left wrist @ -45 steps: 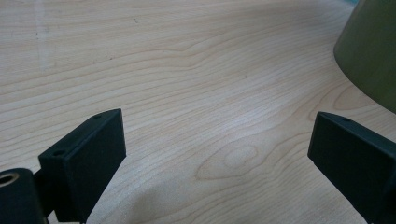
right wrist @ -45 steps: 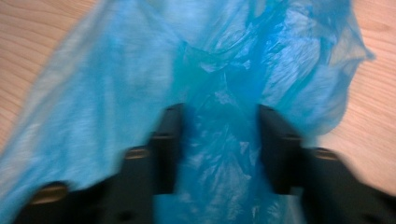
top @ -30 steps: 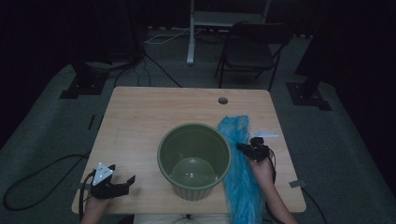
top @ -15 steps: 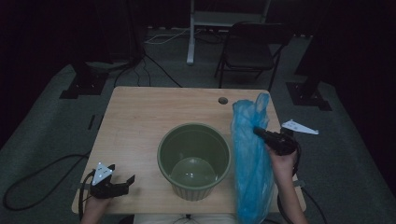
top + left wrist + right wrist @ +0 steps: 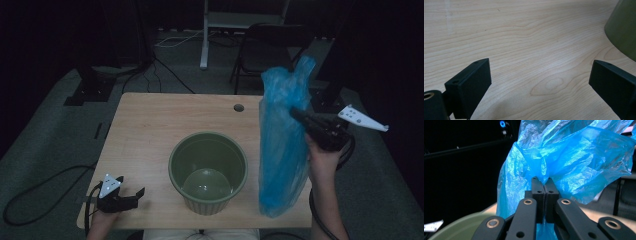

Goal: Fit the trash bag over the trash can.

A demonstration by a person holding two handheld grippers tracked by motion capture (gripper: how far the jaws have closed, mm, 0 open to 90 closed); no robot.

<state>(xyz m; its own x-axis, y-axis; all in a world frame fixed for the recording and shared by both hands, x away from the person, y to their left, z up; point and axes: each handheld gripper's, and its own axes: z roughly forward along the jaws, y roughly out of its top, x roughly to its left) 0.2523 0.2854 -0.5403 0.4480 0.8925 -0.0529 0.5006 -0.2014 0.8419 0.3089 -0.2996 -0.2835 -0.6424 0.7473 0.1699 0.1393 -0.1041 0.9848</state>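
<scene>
Blue bag (image 5: 282, 145) hangs in front of the table's (image 5: 165, 125) right edge and hides it; in the right gripper view the bag runs off the top and right edges. Green bin (image 5: 622, 27) is cut by the left gripper view's right edge; its base hides behind its own rim in the high view

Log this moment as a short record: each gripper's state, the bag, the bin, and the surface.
right gripper: shut on the crinkled blue plastic bag, held up at the table's right side
left gripper: open, holding nothing, low over the wood
blue plastic bag: hanging long, right of the bin
round green plastic bin: upright, nothing visible inside
light wooden table: bin stands near its front edge
</scene>
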